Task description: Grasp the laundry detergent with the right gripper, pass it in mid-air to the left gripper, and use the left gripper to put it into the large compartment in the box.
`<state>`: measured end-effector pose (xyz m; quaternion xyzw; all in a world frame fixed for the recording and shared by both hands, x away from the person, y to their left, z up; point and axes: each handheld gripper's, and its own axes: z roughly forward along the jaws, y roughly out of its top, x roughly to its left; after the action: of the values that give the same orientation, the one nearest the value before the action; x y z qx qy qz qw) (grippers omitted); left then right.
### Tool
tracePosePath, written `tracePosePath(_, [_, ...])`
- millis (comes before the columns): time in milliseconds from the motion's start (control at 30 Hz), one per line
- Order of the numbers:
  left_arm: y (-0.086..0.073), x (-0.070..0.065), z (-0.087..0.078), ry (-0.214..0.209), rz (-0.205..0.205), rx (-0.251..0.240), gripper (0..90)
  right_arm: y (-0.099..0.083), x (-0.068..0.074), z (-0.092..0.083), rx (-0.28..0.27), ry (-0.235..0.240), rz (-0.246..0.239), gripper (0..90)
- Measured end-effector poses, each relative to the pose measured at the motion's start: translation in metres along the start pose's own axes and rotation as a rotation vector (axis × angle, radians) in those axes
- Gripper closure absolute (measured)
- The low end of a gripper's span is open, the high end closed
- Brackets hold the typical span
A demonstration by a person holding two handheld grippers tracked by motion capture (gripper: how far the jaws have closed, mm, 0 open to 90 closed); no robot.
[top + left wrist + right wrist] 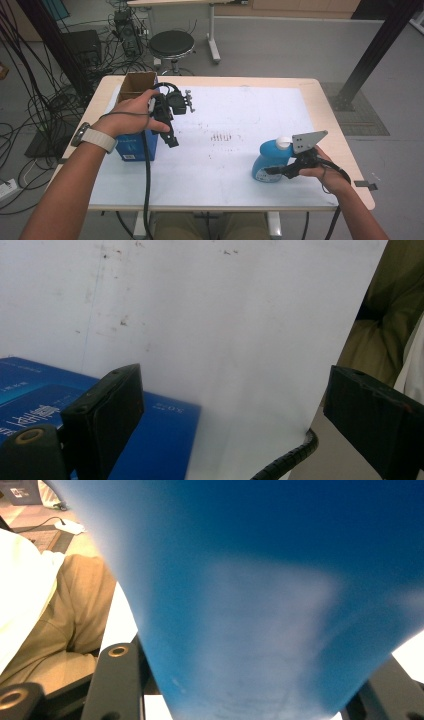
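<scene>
I see a white sheet (225,145) covering most of the worktop (340,135). An open brown carton (136,85) stands at the far left corner. A blue box (131,146) sits just in front of it, near the left edge, partly under my left hand (132,112). Faint dark marks (222,136) speckle the sheet at mid-worktop. Between the two claws the sheet is bare. Beyond the far edge stand a black stool (171,44) and a tangle of cables (45,90) on the floor.

The bottle (270,160) lies on its side toward the near right corner, on the sheet. It is blue plastic with a white cap (283,143) pointing to the far edge and a label on its lower body. In the right gripper view its blue wall (280,605) bulges between the jaws, blurred by closeness.

My right claw (280,171) is clenched on the bottle, gripping it from the right side, with the grey plate above it.

My left claw (171,136) is released: in the left gripper view its jaws stand wide apart, nothing between them, with the blue box (165,440) beside one jaw and the sheet (225,340) below.
</scene>
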<state>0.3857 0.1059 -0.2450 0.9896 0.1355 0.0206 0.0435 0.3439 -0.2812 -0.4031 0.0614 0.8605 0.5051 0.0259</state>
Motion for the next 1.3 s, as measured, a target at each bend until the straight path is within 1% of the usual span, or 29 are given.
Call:
tracePosePath(33, [0.0001,0.0004,-0.0004,0.001,0.006,0.004,9.8,0.0,0.0,-0.0001,0.002,0.0,0.0,42.9])
tracePosePath(600, [-0.0006,0.0012,-0.0005,0.002,0.006,0.002,9.8,0.0006,0.0001,0.0001,0.006,-0.001,0.005,42.8])
tracePosePath(1233, [-0.0002,0.0017,0.0001,0.001,0.002,-0.001,9.8,-0.0004,-0.0001,0.0001,-0.002,0.001,0.001,42.8])
tracePosePath(1300, [-0.0003,0.0015,0.0003,0.002,-0.002,-0.007,9.8,-0.0001,0.0001,0.0002,-0.001,0.0,0.0,42.8])
